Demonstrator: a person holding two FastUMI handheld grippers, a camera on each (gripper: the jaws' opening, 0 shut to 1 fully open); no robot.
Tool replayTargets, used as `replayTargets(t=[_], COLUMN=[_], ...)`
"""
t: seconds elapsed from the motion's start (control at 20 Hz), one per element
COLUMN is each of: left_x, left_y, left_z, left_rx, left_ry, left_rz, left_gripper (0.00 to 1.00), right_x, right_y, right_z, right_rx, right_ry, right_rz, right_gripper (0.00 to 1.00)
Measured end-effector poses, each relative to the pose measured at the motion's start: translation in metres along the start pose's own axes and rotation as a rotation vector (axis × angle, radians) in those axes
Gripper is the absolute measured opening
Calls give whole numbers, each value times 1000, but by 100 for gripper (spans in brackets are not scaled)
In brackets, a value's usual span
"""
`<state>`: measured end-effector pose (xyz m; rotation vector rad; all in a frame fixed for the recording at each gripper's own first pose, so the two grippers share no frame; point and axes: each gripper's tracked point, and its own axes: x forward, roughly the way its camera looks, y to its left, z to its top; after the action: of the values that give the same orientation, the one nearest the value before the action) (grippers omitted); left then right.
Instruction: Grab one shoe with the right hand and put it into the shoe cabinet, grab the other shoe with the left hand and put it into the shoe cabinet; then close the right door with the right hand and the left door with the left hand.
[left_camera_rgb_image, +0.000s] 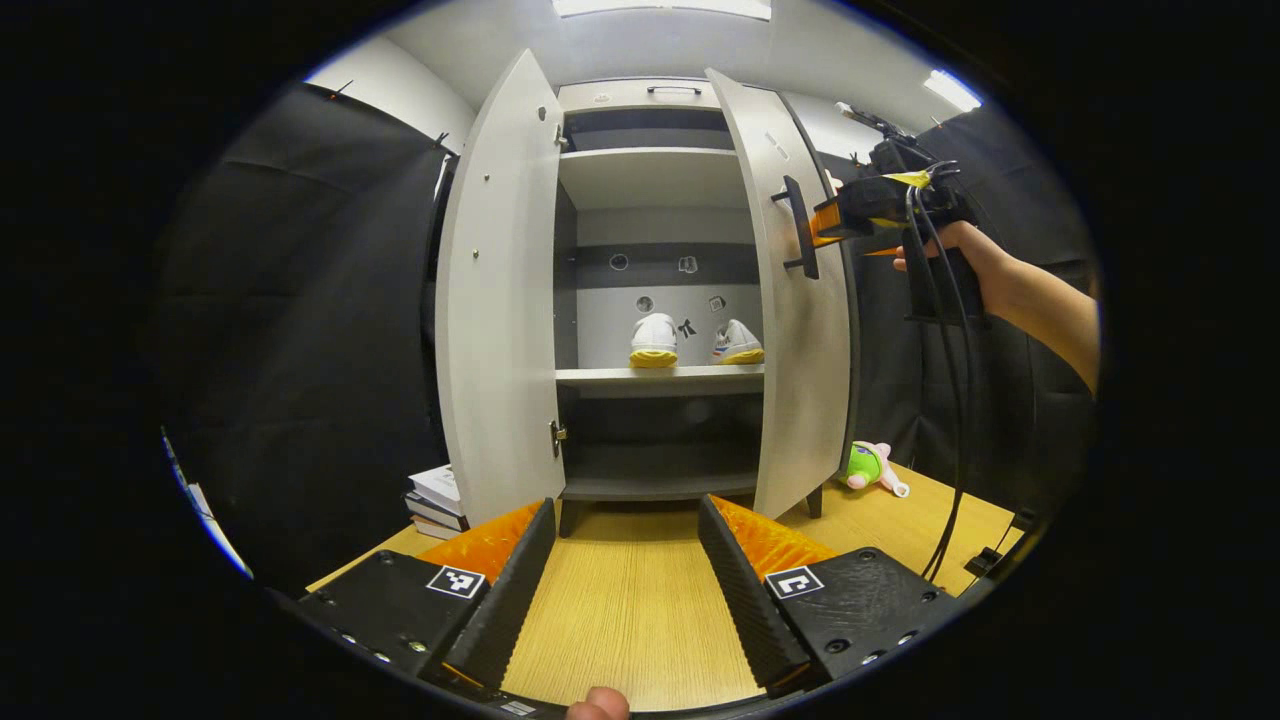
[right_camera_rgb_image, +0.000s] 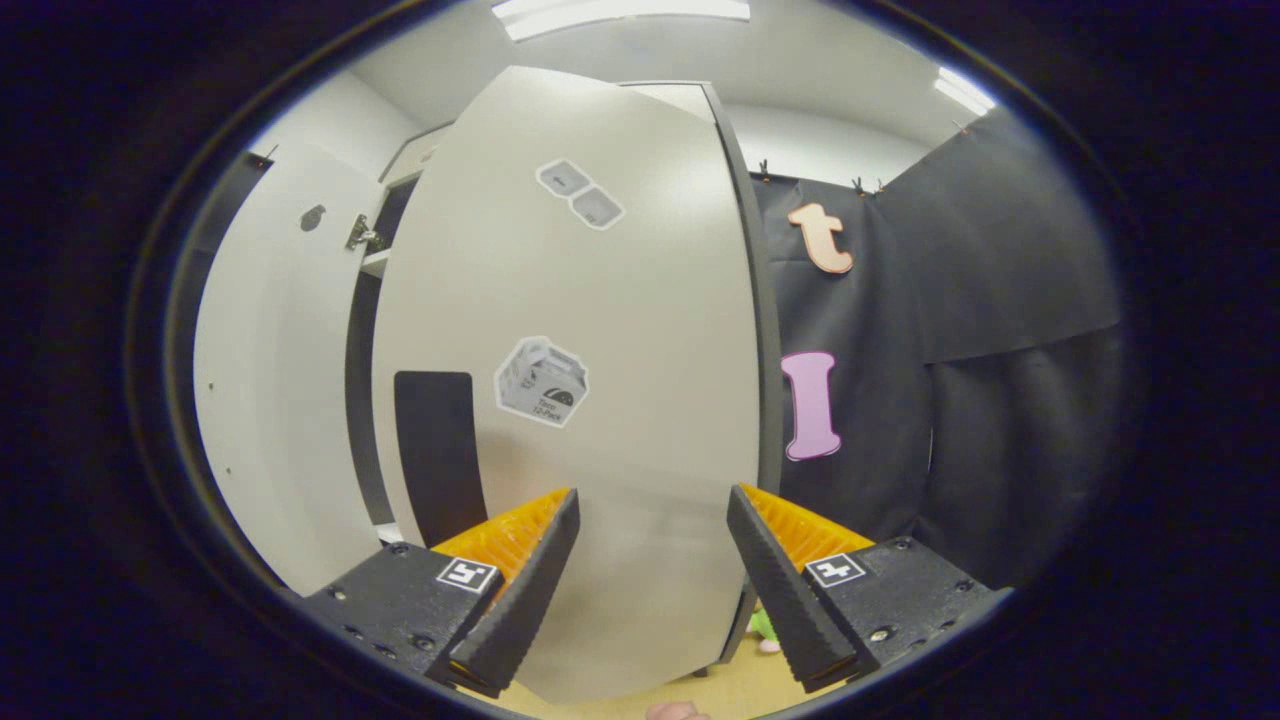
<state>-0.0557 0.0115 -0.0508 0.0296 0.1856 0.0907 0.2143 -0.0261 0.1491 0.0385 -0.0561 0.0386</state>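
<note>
Shoes (left_camera_rgb_image: 695, 343) on cabinet shelf, left view | right door (right_camera_rgb_image: 600, 400) close, right view | both tools (left_camera_rgb_image: 625, 560) (right_camera_rgb_image: 650, 580) agape, empty

The left tool (left_camera_rgb_image: 625, 565) has black ribbed fingers backed in orange, black screwed bases and square black-and-white markers. The right tool (right_camera_rgb_image: 650, 565) matches, trailing black cables past a bare forearm (left_camera_rgb_image: 1050, 310).

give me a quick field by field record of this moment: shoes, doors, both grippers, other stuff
shoes: two shoes side by side on the middle shelf of the shoe cabinet
left door: left door open
right door: right door open, not yet closed
right gripper: right gripper at the right door's outer face, fingers apart, empty
left gripper: left gripper low over the table, open, empty
other: plush toy and books beside the cabinet
</note>
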Motion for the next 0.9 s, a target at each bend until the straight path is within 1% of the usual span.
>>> replayTargets(t=[0.1, 0.15, 0.2, 0.3, 0.45, 0.5, 0.65, 0.75, 0.85, 0.9], left_x=[1, 2, 3, 3, 3, 3, 4, 6, 6, 6], left_y=[3, 3, 4, 3, 0, -1, -5, -8, -12, -13], left_z=[-2, -2, -2, -3, -3, -3, -3, -2, -1, 0], left_rx=[2, 5, 6, 4, 4, 6, 4, 4, 1, 0], left_ry=[4, 3, 2, 4, 5, 4, 6, 3, 3, 4], left_rz=[5, 7, 8, 4, -1, -3, -17, -23, -28, -33], left_gripper=[86, 87, 87, 87, 87, 87, 86, 86, 86, 86], right_x=[4, 4, 4, -6, -34, -45, -84, -113, -140, -153], right_y=[5, 4, 0, -6, -15, -17, -27, -27, -21, -25], right_z=[-3, -1, 2, 6, 11, 8, -12, -35, -57, -70], right_rx=[-1, -4, -7, -9, -15, -18, -46, -55, -56, -53], right_ry=[12, 11, 5, -13, -38, -46, -47, -42, -43, -45], right_rz=[10, 12, 0, -10, -12, -10, -25, -37, -32, -44], right_gripper=[96, 89, 89, 92, 93, 99, 99, 99, 98, 98])
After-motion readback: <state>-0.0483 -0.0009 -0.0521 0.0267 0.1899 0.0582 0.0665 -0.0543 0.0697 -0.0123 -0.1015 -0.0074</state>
